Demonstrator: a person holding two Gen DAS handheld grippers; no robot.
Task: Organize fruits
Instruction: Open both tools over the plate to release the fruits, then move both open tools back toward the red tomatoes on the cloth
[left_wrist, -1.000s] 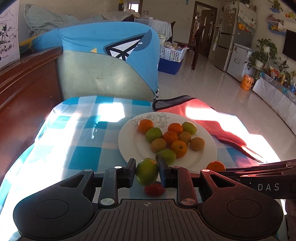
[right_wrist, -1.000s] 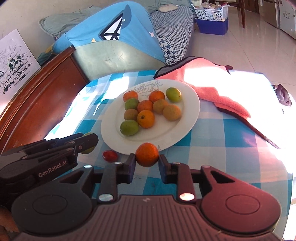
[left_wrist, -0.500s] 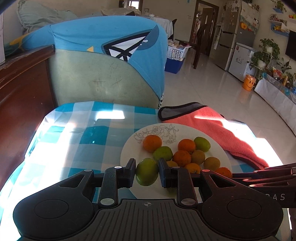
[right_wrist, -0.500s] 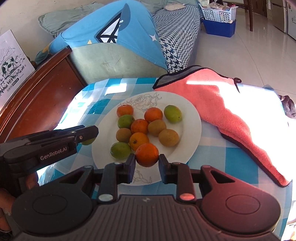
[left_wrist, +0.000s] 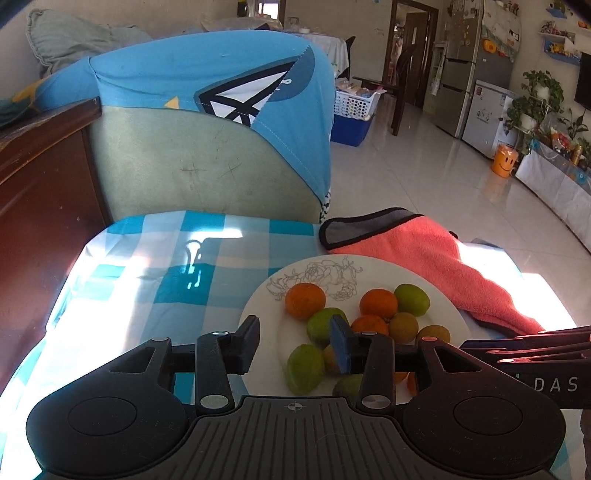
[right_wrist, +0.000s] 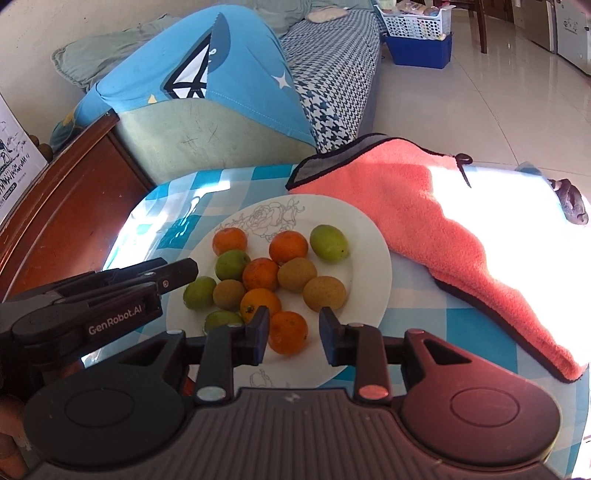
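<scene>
**Both fruits released onto the plate**

Left wrist view: The left gripper (left_wrist: 293, 341) is seen with its fingers (left_wrist: 245, 345) spread wide apart and nothing clamped between them. Half a second ago a green round fruit (left_wrist: 306, 367) was gripped there; it is now seen lying on the white round plate with a line-drawn rose (left_wrist: 266, 314), at the plate's near edge, just beside the other green, orange and brownish fruits. The plate is carried by the blue-and-white checked tabletop (left_wrist: 147, 273), and a coral fleece cloth with grey trim (left_wrist: 443, 266) is draped at the plate's far right side. The right gripper's dark body is visible at the plate's right edge.

Right wrist view: The right gripper (right_wrist: 293, 332) is likewise held with its fingers (right_wrist: 258, 334) parted. The orange round fruit (right_wrist: 288, 332) that was clamped a moment ago is now seen resting on the plate's near part, between the open fingers but apparently free of them. The released green fruit (right_wrist: 199, 291) is found at the plate's left side, just off the left gripper's tip.

Both carried fruits are judged delivered. A small red item is glimpsed under the grippers at the plate's near-left edge; if it is a fruit, it is likely to be collected next.
</scene>
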